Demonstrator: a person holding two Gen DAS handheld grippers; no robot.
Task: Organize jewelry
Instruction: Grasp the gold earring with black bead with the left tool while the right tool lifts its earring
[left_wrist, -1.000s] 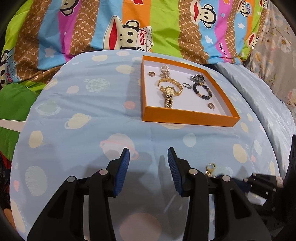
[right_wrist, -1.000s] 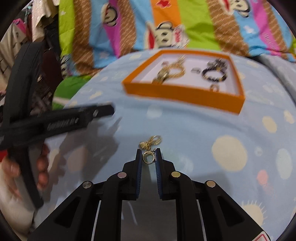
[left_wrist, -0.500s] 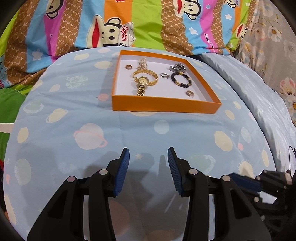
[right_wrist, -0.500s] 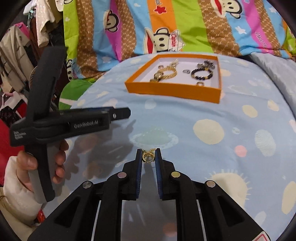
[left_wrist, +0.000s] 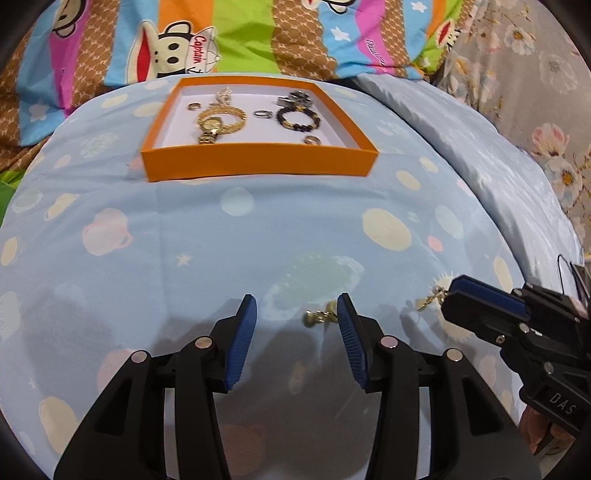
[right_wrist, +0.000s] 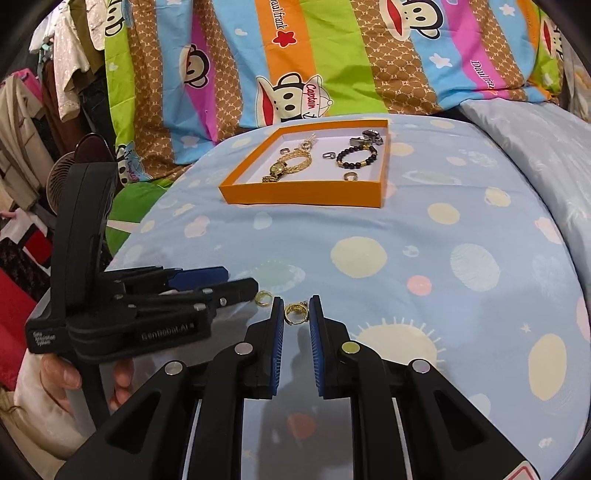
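Note:
An orange tray (left_wrist: 258, 166) (right_wrist: 303, 194) at the back of the bed holds a gold watch (left_wrist: 214, 125), a dark bead bracelet (left_wrist: 297, 118) and a few rings. My right gripper (right_wrist: 296, 317) is shut on a small gold earring (right_wrist: 296, 313), held just above the sheet; the left wrist view shows it (left_wrist: 448, 295) at the right with the earring (left_wrist: 430, 299) dangling. A second gold earring (left_wrist: 317, 317) (right_wrist: 263, 297) lies on the sheet. My left gripper (left_wrist: 295, 306) (right_wrist: 242, 280) has its jaws opening around that earring, which sits close to the right pad (left_wrist: 349, 339), untouched.
The bed is covered by a light blue planet-print sheet (left_wrist: 258, 240). A striped cartoon-monkey pillow (right_wrist: 332, 66) lies behind the tray. A floral cover (left_wrist: 535, 110) is at the right. Clothes and a small fan (right_wrist: 62, 177) stand off the bed's left side.
My left gripper has moved right across the sheet until the loose earring lies between its jaws, which have widened. My right gripper has drawn back from the tray, still holding its earring.

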